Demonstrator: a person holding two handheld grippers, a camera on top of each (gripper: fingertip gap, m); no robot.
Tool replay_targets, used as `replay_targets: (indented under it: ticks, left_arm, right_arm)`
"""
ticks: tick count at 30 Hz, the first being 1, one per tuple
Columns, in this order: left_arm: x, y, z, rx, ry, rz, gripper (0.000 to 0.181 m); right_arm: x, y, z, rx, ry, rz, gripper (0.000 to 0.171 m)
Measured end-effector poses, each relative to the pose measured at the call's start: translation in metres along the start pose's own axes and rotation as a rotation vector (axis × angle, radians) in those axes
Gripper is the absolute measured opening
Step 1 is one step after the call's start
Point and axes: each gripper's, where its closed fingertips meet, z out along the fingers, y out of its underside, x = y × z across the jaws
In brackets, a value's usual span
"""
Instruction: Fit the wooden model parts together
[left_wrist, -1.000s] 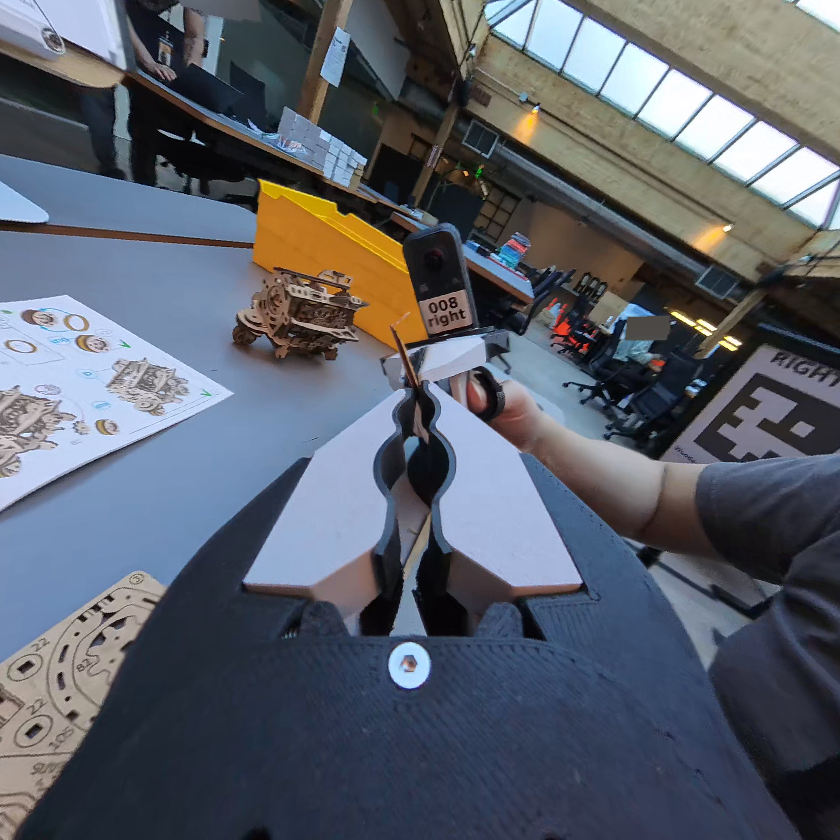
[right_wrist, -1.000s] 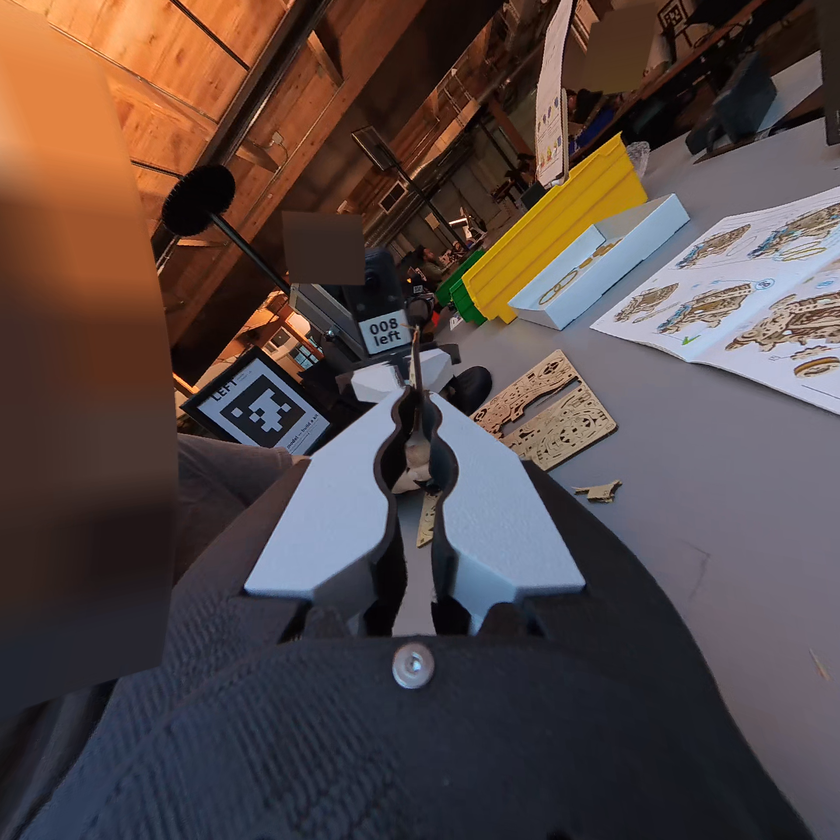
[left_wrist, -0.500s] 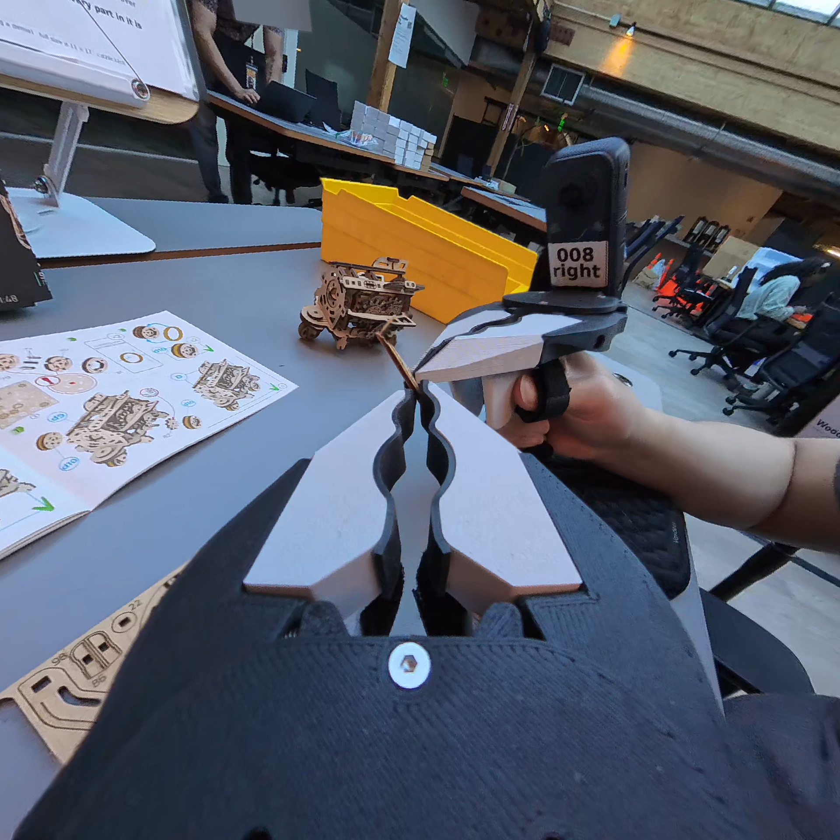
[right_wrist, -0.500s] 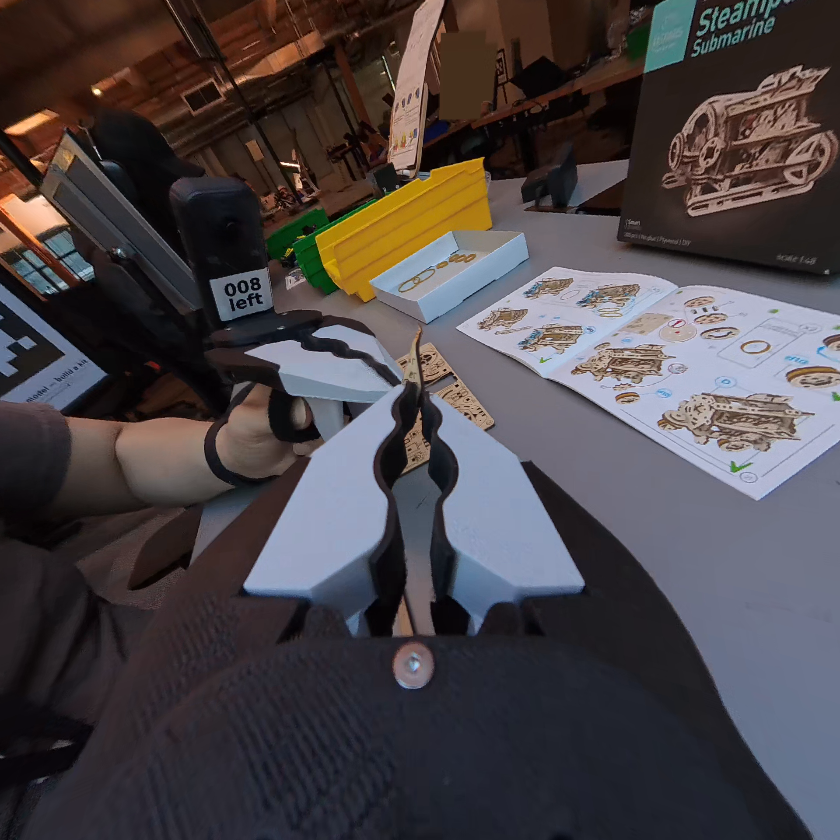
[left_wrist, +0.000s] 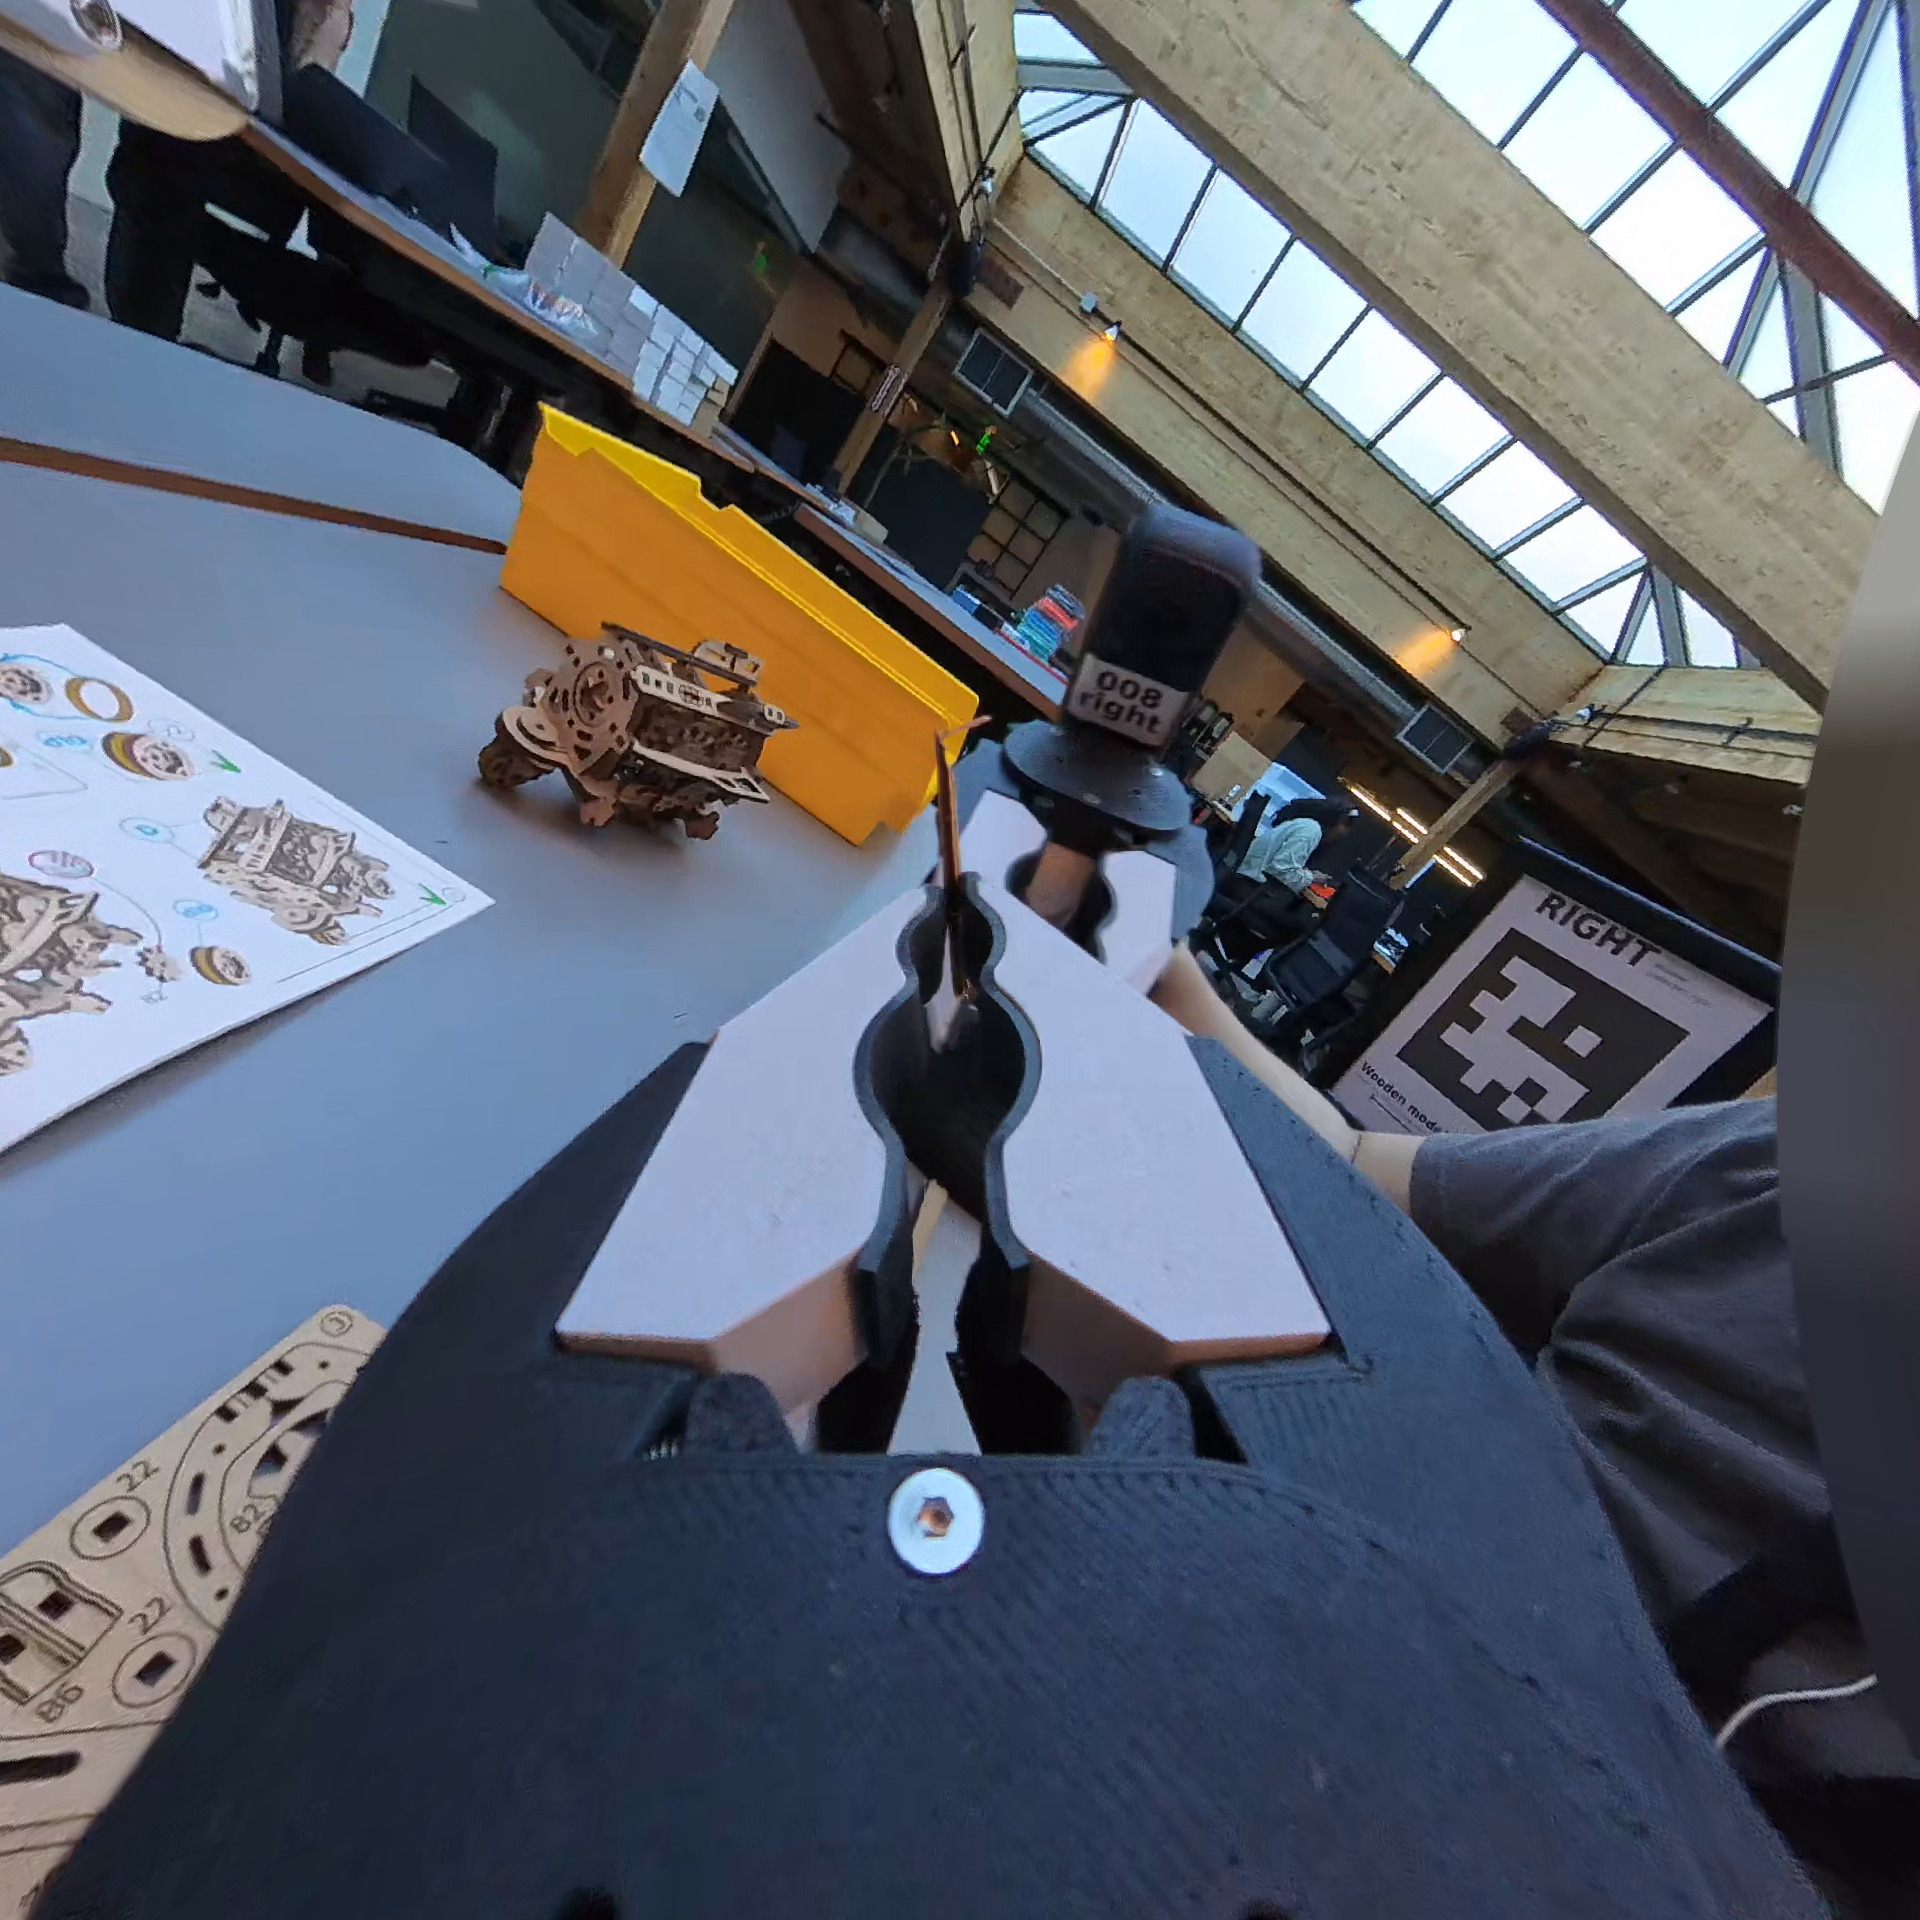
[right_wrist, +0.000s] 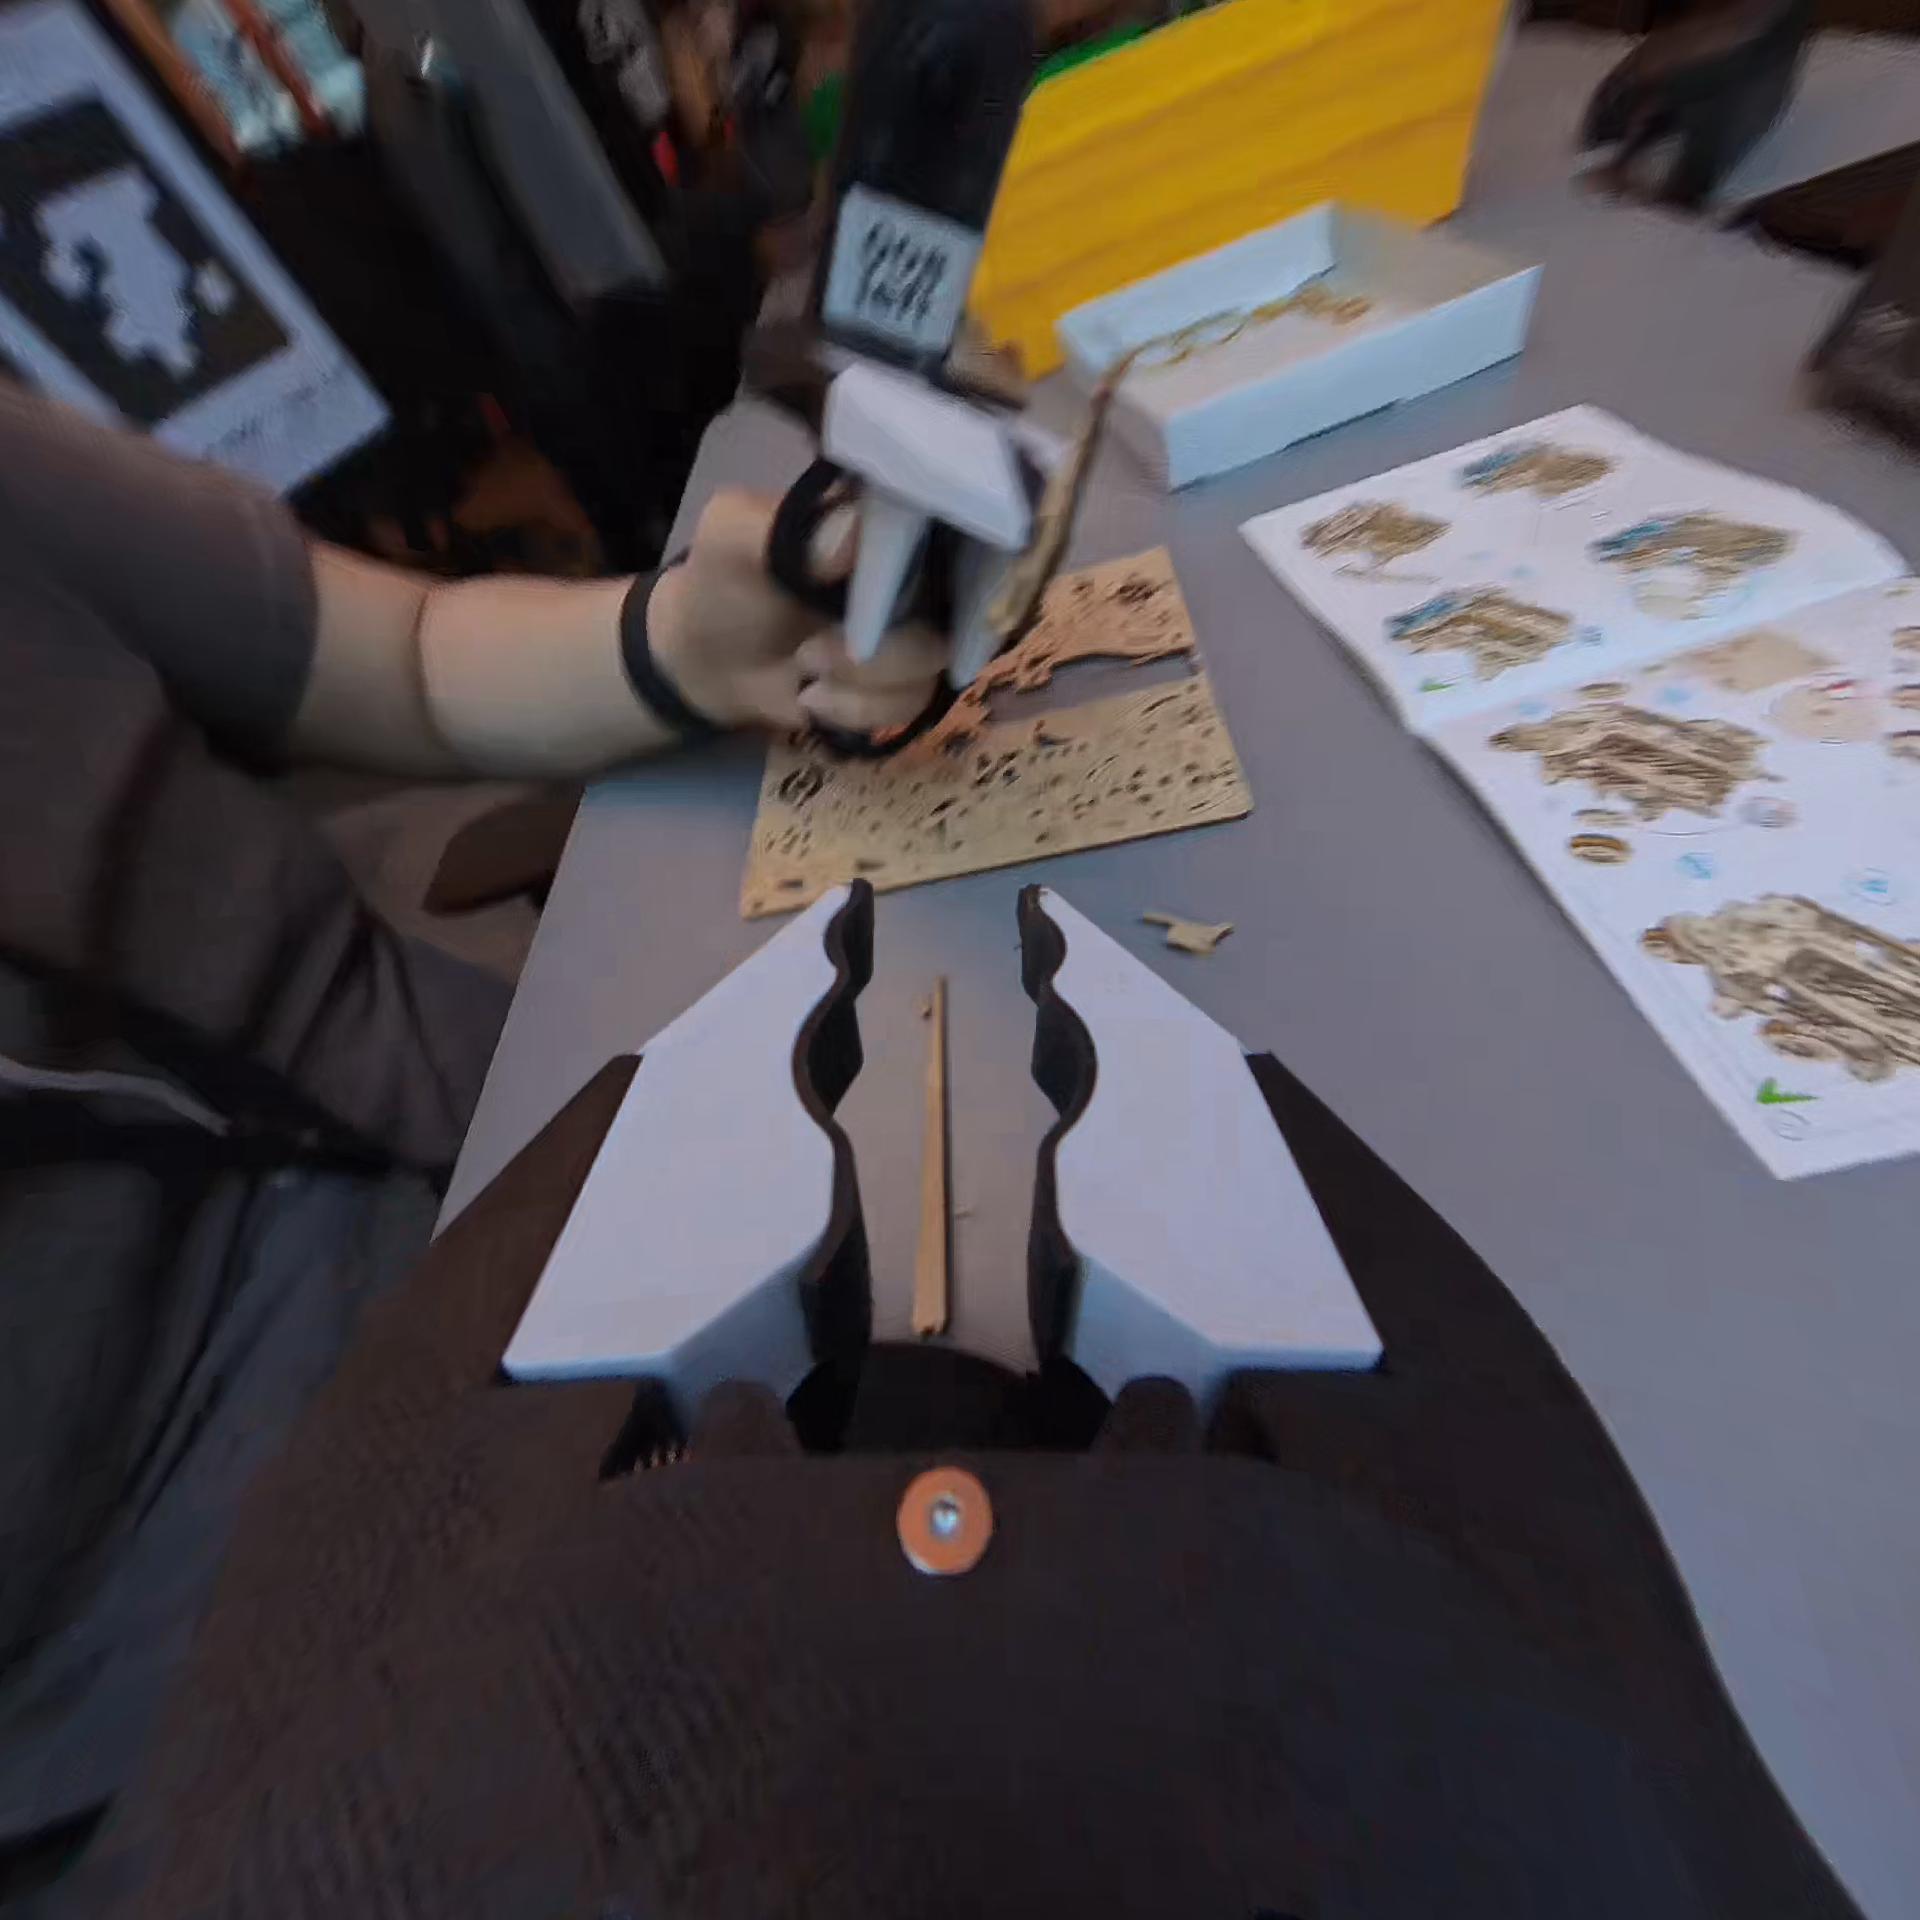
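Observation:
My left gripper (left_wrist: 951, 904) is shut on a thin flat wooden part (left_wrist: 945, 821), seen edge-on and sticking up past the fingertips. My right gripper (right_wrist: 943, 904) is open above the grey table (right_wrist: 1455, 1299). A thin wooden strip (right_wrist: 935, 1153) shows between its fingers and touches neither; I cannot tell if it rests on the table. In the blurred right wrist view the left gripper (right_wrist: 1023, 514) holds its part (right_wrist: 1075, 457) above a flat wooden parts sheet (right_wrist: 1039, 769). The right gripper (left_wrist: 1060, 883) shows just beyond the left fingertips.
An assembled wooden model (left_wrist: 634, 738) stands by a yellow bin (left_wrist: 727, 644). An instruction sheet (left_wrist: 208, 883) and a parts sheet (left_wrist: 156, 1558) lie to the left. A white tray (right_wrist: 1299, 343), the open booklet (right_wrist: 1662, 727) and a small wooden scrap (right_wrist: 1190, 932) lie on the table. The left gripper's tips are roughly 6 cm from the right gripper's. It is some 9 cm from my right tips to the small wooden scrap (right_wrist: 1190, 932).
My right gripper has opened and let go of its thin wooden strip, and has swung down toward the table. My left gripper stays shut on its part and has tilted upward.

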Motion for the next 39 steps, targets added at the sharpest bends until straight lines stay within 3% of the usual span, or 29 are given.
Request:
replay_targets:
  ticks: [4, 8, 14, 18, 23, 27, 28, 31, 36, 39]
  left_arm:
    - [-0.011, 0.008, -0.001, -0.07, -0.037, -0.062, 0.0]
    - [-0.022, 0.017, -0.003, -0.157, -0.089, -0.086, 0.0]
    - [-0.035, 0.059, -0.004, -0.389, -0.148, -0.214, 0.0]
    - [-0.039, 0.093, -0.001, -0.55, -0.208, -0.222, 0.0]
    - [-0.037, 0.117, 0.006, -0.655, -0.217, -0.18, 0.002]
    - [-0.037, 0.116, 0.005, -0.685, -0.235, -0.093, 0.046]
    - [-0.036, 0.111, 0.004, -0.679, -0.238, -0.062, 0.049]
    - [-0.016, 0.087, 0.011, -0.574, -0.138, 0.029, 0.049]
    - [0.039, 0.066, 0.026, -0.406, 0.18, -0.044, 0.037]
    - [0.043, 0.062, 0.029, -0.369, 0.204, -0.056, 0.026]
  right_arm:
    - [-0.028, 0.039, 0.024, -0.265, -0.043, -0.115, 0.021]
    - [-0.01, 0.078, 0.044, -0.528, 0.132, -0.28, 0.013]
    - [-0.018, 0.078, 0.045, -0.514, 0.076, -0.216, 0.005]
    - [-0.027, 0.046, 0.022, -0.339, 0.004, -0.258, 0.002]
    - [0.001, -0.009, -0.005, 0.066, 0.019, 0.011, 0.002]
    - [0.015, -0.037, -0.017, 0.368, -0.07, 0.29, 0.001]
    - [0.015, -0.042, -0.018, 0.415, -0.094, 0.325, 0.001]
    - [0.008, -0.059, -0.022, 0.551, -0.152, 0.363, 0.001]
    - [-0.005, -0.077, -0.023, 0.686, -0.221, 0.378, 0.001]
    - [-0.002, -0.078, -0.026, 0.717, -0.188, 0.346, 0.001]
